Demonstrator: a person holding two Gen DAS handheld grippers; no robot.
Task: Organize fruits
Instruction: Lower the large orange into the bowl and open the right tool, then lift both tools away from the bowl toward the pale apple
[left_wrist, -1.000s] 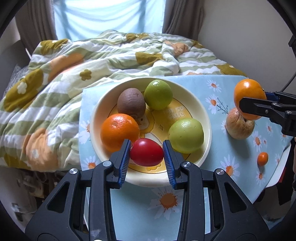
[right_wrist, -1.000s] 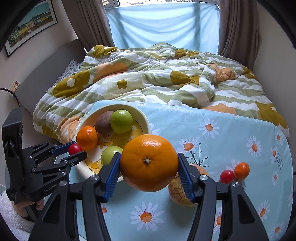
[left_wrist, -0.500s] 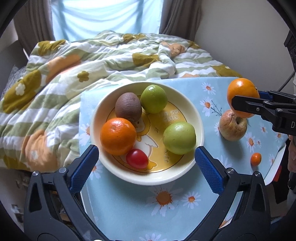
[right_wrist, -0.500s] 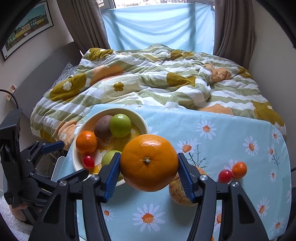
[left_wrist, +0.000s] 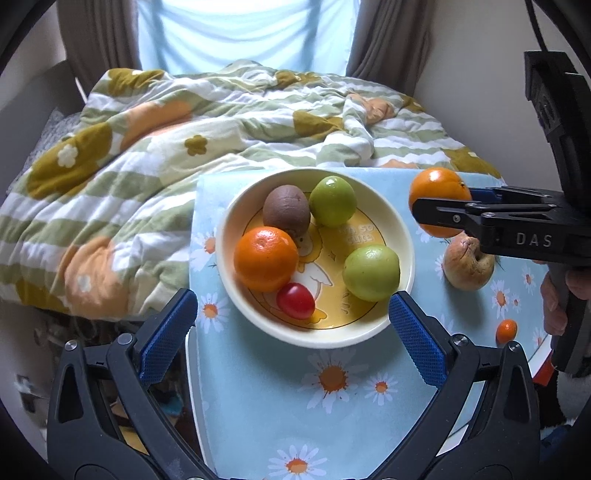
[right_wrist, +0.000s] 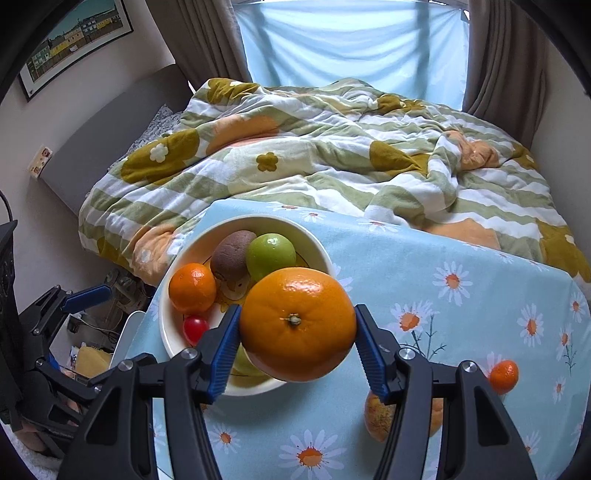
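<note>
My right tongs (right_wrist: 297, 345) pinch the large orange (right_wrist: 297, 323), poised just above the near rim of the bowl (left_wrist: 404, 236). To place it well, I carry it over the bare patch ahead of the tongs, lower until it rests, then let go. My left tongs (left_wrist: 291, 325) stand spread and empty, the cherry tomato (left_wrist: 295, 300) lying between them inside the bowl. Count in bowl: one orange, one kiwi, two green fruits, one tomato. On the cloth: one brownish fruit (left_wrist: 467, 264), one small orange fruit (left_wrist: 506, 331).

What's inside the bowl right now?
The bowl holds five fruits: an orange, a brown kiwi, two green fruits and a red tomato. Whatever lies under them is hidden.
</note>
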